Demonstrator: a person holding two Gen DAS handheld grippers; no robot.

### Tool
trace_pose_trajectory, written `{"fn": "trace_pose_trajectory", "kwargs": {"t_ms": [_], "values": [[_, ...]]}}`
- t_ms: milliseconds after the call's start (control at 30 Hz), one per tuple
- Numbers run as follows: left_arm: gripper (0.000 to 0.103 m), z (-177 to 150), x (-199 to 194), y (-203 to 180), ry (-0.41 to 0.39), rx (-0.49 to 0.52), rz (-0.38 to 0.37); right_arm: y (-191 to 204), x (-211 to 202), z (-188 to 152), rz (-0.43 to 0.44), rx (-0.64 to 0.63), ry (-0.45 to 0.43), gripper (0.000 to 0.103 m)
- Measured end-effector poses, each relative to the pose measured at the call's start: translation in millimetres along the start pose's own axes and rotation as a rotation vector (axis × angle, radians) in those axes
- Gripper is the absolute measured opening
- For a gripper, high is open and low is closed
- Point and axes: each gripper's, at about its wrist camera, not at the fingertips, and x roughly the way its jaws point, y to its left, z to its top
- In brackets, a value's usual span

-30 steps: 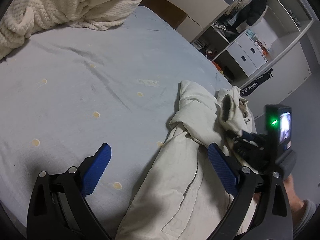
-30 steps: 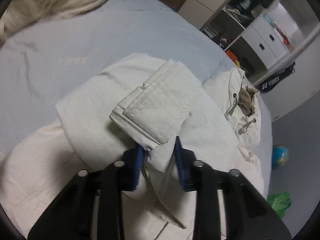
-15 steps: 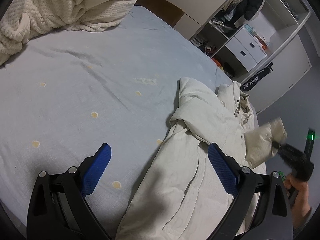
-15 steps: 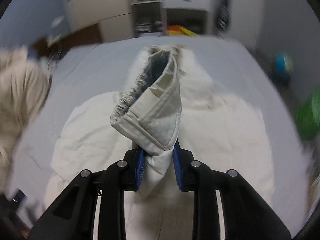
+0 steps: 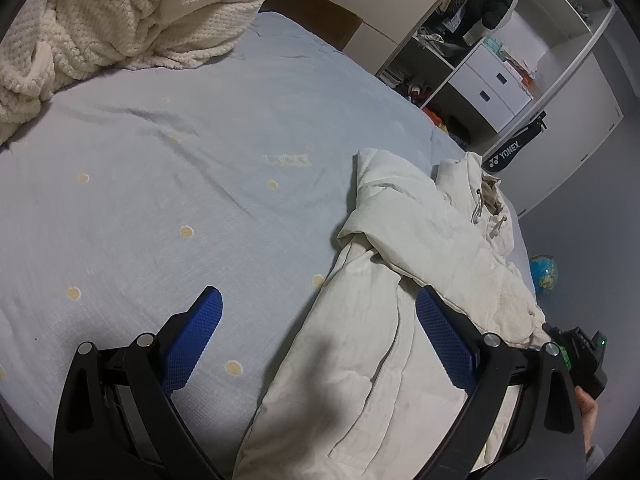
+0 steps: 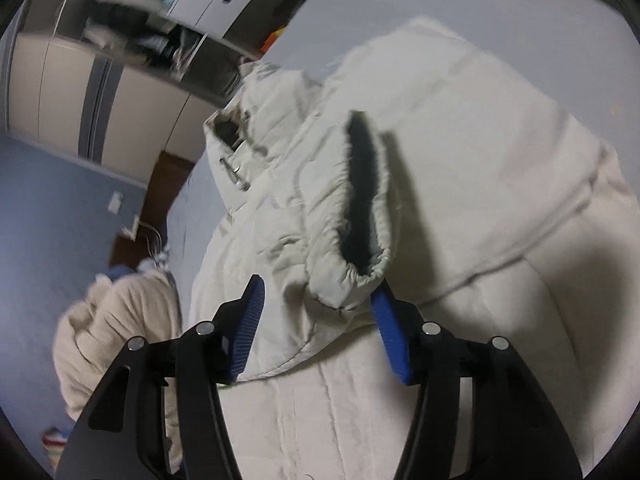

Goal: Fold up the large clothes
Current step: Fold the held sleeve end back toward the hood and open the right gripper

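Observation:
A cream padded jacket (image 5: 420, 240) lies on the light blue bed sheet (image 5: 200, 140), its hood (image 5: 480, 196) toward the far edge. My left gripper (image 5: 318, 296) is open above the jacket's left edge, with nothing gripped. Low at the jacket's right side is my right gripper (image 5: 576, 344), held by a hand. In the right wrist view the right gripper (image 6: 318, 286) has its jaws opening. The sleeve cuff (image 6: 352, 248), dark inside, lies loose between them on the jacket body (image 6: 480, 160); the left pad stands apart from it.
A cream knitted blanket (image 5: 120, 20) is heaped at the bed's far left corner. Open shelves with white drawers (image 5: 480, 60) stand beyond the bed, with a dark racket bag (image 5: 516, 148) beside them. A globe (image 5: 544, 272) sits on the floor to the right.
The right gripper swung the sleeve from over the jacket's middle out to its right side, rolling as it went, and its jaws have parted off the cuff. The left gripper stayed put.

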Motion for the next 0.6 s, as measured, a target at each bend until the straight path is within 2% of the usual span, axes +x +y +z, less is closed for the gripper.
{"fn": "trace_pose_trajectory", "kwargs": {"t_ms": [133,300,367,400,433,600], "values": [[0.094,-0.5,1.0,-2.9,0.005,0.013,0.007,-10.7,3.8,3.1,-0.072,-0.007,-0.01,0.052],[0.094,-0.9,2.1,-4.7,0.01,0.022,0.014,-14.8,-0.2,12.5,-0.068,0.015,-0.03,0.051],[0.094,-1.2,1.8,-5.3,0.009,0.025,0.016,-7.1,4.6,16.6,-0.072,-0.016,-0.013,0.037],[0.094,-1.4,2.0,-5.7,0.01,0.028,0.016,-5.2,4.7,17.8,-0.089,-0.035,-0.004,0.023],[0.094,-1.7,2.2,-5.9,0.011,0.029,0.017,-2.2,5.5,19.9,-0.1,-0.052,-0.001,0.016],[0.094,-2.2,2.4,-6.5,0.011,0.035,0.017,33.1,-11.3,38.0,-0.122,-0.216,-0.072,0.013]]}}
